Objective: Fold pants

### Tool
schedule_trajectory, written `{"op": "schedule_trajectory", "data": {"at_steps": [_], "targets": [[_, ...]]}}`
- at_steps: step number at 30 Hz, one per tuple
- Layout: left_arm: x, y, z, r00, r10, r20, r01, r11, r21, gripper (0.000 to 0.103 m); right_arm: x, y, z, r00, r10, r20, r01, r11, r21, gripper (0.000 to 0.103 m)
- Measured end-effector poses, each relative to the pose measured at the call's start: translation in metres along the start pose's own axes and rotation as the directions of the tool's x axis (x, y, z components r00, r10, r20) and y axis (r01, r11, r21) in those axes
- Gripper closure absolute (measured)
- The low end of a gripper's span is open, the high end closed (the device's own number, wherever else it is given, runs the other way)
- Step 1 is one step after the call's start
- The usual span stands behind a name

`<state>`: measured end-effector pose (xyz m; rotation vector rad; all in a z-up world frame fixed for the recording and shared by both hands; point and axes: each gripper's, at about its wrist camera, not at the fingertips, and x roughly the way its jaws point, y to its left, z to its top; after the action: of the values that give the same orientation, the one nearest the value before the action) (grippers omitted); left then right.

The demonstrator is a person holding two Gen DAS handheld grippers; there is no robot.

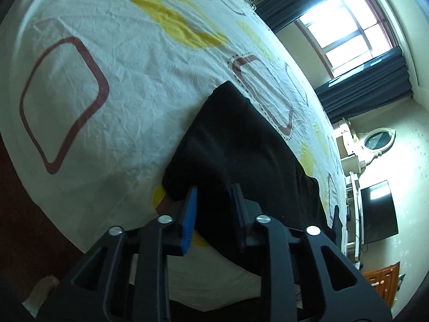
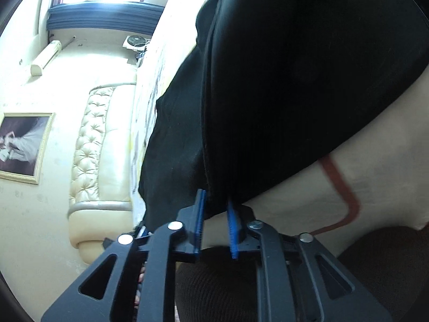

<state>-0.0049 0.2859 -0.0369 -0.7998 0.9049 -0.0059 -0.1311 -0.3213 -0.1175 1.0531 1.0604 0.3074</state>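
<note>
While the black soft fabric pants (image 1: 241, 145) lie on the patterned white bedsheet (image 1: 107, 80) already in a compact fold, we hold our left gripper (image 1: 213, 204) and right gripper (image 2: 215, 214) apart at its near edge; perhaps one fold is left

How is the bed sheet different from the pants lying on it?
The bed sheet is pale with yellow and brown shapes; the pants are plain black. The sheet spreads across the whole bed; the pants cover only a patch of it near the edge. Both are soft cloth, and both show creases or folds.
</note>
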Motion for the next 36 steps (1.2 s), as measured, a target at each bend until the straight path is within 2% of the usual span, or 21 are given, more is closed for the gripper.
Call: {"op": "schedule_trajectory", "data": {"at_steps": [1,2,3,5,7,8,12,13,15,18,19,22,24,25,27,28,29,30,31,33,36], "targets": [[-0.008,-0.001,0.0,1.0,0.016,0.02,-0.016,1.0,0.008,0.06,-0.012,0.005,0.003,0.999,-0.034,0.032,0.035,0.999,-0.027,0.066],[-0.016,0.0,0.001,0.999,0.026,0.044,-0.026,1.0,0.009,0.058,-0.027,0.011,0.006,0.994,-0.083,0.077,0.088,0.995,-0.056,0.052],[-0.022,0.0,0.002,0.997,0.039,0.063,-0.039,0.999,0.007,0.058,-0.045,0.017,0.012,0.981,-0.138,0.134,0.15,0.985,-0.085,0.048],[-0.033,-0.003,0.005,0.994,0.061,0.091,-0.061,0.998,0.003,0.05,-0.072,0.031,0.027,0.95,-0.22,0.22,0.255,0.956,-0.144,0.046],[-0.037,-0.009,0.007,0.993,0.052,0.104,-0.051,0.999,-0.011,0.035,-0.093,0.049,0.056,0.909,-0.293,0.296,0.359,0.912,-0.2,0.046],[-0.034,-0.015,0.01,0.995,0.036,0.098,-0.035,0.999,-0.013,0.034,-0.1,0.058,0.073,0.89,-0.321,0.323,0.399,0.892,-0.212,0.046],[-0.001,-0.051,0.015,0.999,-0.025,0.023,0.025,1.0,-0.003,0.017,-0.087,0.093,0.159,0.827,-0.434,0.357,0.536,0.8,-0.268,0.046],[0.011,-0.059,0.015,0.999,-0.049,-0.01,0.049,0.999,-0.012,0.012,-0.076,0.1,0.183,0.802,-0.474,0.365,0.579,0.767,-0.276,0.046],[0.037,-0.075,0.011,0.994,-0.078,-0.074,0.077,0.997,-0.019,0.012,-0.049,0.111,0.219,0.745,-0.547,0.382,0.658,0.696,-0.287,0.046],[0.061,-0.089,0.001,0.995,-0.041,-0.093,0.04,0.999,-0.012,0.01,0.006,0.113,0.267,0.597,-0.692,0.406,0.802,0.513,-0.306,0.047],[0.065,-0.092,-0.002,0.996,-0.022,-0.084,0.022,1.0,0.0,0.008,0.02,0.106,0.28,0.566,-0.725,0.393,0.824,0.481,-0.299,0.047],[0.071,-0.096,-0.009,0.998,0.015,-0.066,-0.011,0.999,0.048,0.006,0.048,0.075,0.315,0.497,-0.8,0.337,0.865,0.428,-0.261,0.05],[0.073,-0.093,-0.01,0.997,0.019,-0.071,-0.015,0.998,0.066,0.005,0.061,0.061,0.326,0.418,-0.842,0.341,0.904,0.349,-0.248,0.05],[0.073,-0.092,-0.009,0.997,0.019,-0.075,-0.013,0.998,0.068,0.005,0.066,0.058,0.329,0.407,-0.852,0.33,0.907,0.336,-0.253,0.05],[0.073,-0.089,-0.009,0.997,0.015,-0.077,-0.01,0.998,0.06,0.005,0.063,0.054,0.334,0.444,-0.843,0.304,0.891,0.378,-0.252,0.061],[0.073,-0.089,-0.009,0.997,0.015,-0.077,-0.011,0.998,0.054,0.005,0.059,0.054,0.335,0.454,-0.838,0.302,0.886,0.39,-0.251,0.08],[0.073,-0.09,-0.009,0.997,0.019,-0.075,-0.015,0.999,0.05,0.004,0.055,0.055,0.337,0.456,-0.836,0.306,0.884,0.387,-0.261,0.093],[0.074,-0.091,-0.009,0.997,0.023,-0.074,-0.019,0.999,0.049,0.003,0.045,0.055,0.336,0.471,-0.822,0.319,0.877,0.401,-0.264,0.093],[0.075,-0.092,-0.009,0.997,0.029,-0.072,-0.025,0.998,0.054,0.003,0.033,0.055,0.335,0.496,-0.803,0.33,0.866,0.431,-0.254,0.094],[0.075,-0.095,-0.011,0.997,0.048,-0.065,-0.044,0.997,0.063,0.003,-0.001,0.052,0.328,0.572,-0.739,0.355,0.82,0.525,-0.228,0.095],[0.074,-0.098,-0.012,0.996,0.063,-0.056,-0.06,0.996,0.068,0.003,-0.059,0.047,0.311,0.674,-0.613,0.413,0.722,0.665,-0.191,0.095]]}}
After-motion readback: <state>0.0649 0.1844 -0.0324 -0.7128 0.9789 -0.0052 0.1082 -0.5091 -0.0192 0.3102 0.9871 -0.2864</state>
